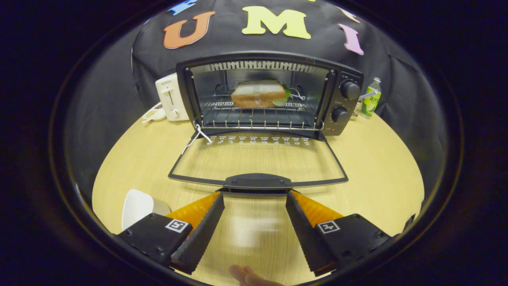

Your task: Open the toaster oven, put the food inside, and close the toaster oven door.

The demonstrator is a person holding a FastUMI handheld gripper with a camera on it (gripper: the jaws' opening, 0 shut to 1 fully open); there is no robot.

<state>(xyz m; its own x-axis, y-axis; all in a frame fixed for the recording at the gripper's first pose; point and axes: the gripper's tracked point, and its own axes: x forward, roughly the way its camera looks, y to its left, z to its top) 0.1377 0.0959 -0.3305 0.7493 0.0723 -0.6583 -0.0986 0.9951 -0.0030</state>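
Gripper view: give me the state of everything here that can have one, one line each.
Black toaster oven: open, wire rack in place.
Glass oven door: folded down flat over the wooden table, handle just ahead of the jaws.
Layered bread sandwich: inside on the rack.
Gripper: jaws open, holding nothing.
White pop-up toaster: upright, left of oven.
Green plastic bottle: upright, capped.

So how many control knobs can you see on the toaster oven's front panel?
2: the upper knob and the lower knob, stacked on the toaster oven's panel right of the open door. The gripper is open.
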